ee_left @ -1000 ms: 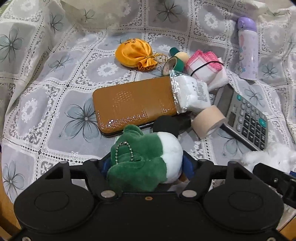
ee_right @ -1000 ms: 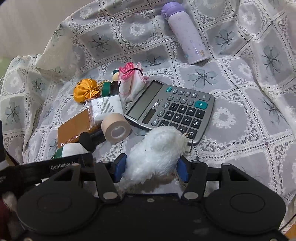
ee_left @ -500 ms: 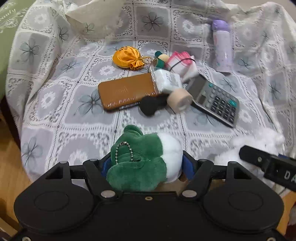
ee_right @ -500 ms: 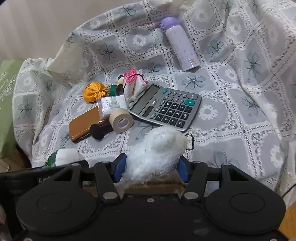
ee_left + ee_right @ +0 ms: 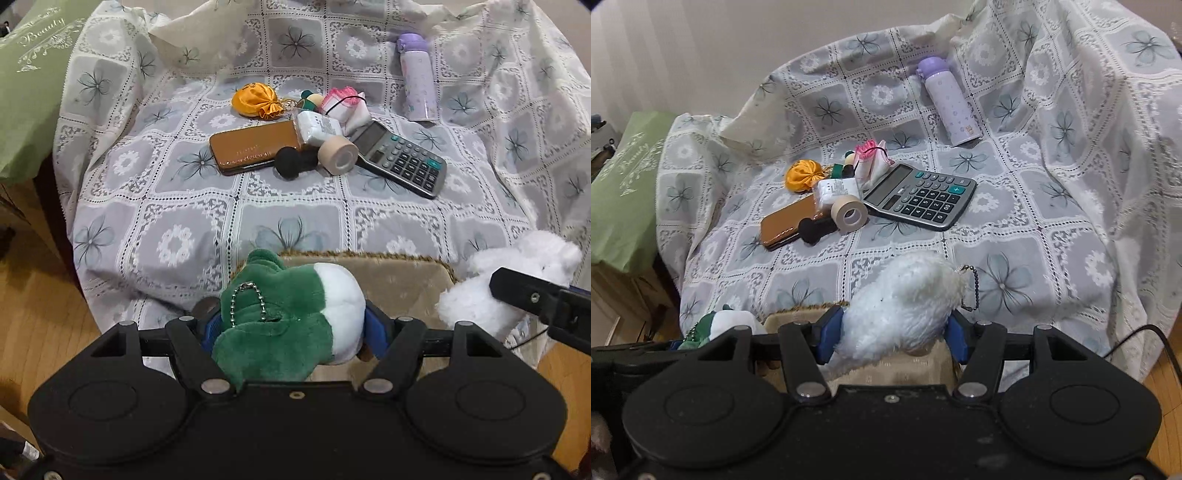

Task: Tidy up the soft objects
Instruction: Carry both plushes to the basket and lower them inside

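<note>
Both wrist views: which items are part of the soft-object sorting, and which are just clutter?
Job:
green-and-white plush toy, in left gripper
fluffy white plush toy, in right gripper
beige fabric box

Lying about:
grey calculator
lilac bottle
beige tape roll
brown leather wallet

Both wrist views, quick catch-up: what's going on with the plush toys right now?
A person holds a pair of tongs in each hand, each gripping one soft toy. The left tongs are clamped on a green and white plush with a ball chain; the right tongs hold a white fluffy plush. Both hang over a beige fabric-lined box at the near edge of the lace-covered seat. The calculator, tape roll, brown wallet and purple bottle lie on the cloth.
</note>
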Demonstrator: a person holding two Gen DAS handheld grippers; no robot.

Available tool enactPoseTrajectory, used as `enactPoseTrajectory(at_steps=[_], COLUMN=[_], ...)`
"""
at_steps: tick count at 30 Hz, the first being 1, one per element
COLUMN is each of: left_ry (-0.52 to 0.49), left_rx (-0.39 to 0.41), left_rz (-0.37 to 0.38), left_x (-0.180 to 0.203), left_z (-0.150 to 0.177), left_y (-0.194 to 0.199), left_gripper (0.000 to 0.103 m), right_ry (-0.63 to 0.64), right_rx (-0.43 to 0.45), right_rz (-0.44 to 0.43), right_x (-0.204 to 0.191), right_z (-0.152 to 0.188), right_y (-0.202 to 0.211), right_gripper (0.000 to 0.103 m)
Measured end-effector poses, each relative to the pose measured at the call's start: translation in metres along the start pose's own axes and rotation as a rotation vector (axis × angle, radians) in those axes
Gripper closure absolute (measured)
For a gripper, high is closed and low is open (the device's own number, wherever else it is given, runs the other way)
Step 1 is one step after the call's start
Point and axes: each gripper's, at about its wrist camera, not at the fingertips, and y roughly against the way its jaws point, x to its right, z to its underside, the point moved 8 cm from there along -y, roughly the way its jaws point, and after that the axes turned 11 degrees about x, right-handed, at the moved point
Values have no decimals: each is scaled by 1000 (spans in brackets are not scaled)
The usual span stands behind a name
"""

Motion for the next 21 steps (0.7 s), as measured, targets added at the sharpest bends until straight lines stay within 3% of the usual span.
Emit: enactPoseTrajectory(at_steps=[10, 21], left_ry=[13, 40], left_rx=[19, -4], left_rz=[-14, -52], left_x=[1, -11], left_z=[21, 35], left_y=[18, 16], left_gripper=[35, 35], right_ry=[1, 78], right_rx=[35, 13], right_rz=[-20, 4], right_x=[-2, -5], right_z=[10, 20], right_y=[41, 40], right_gripper=[44, 44])
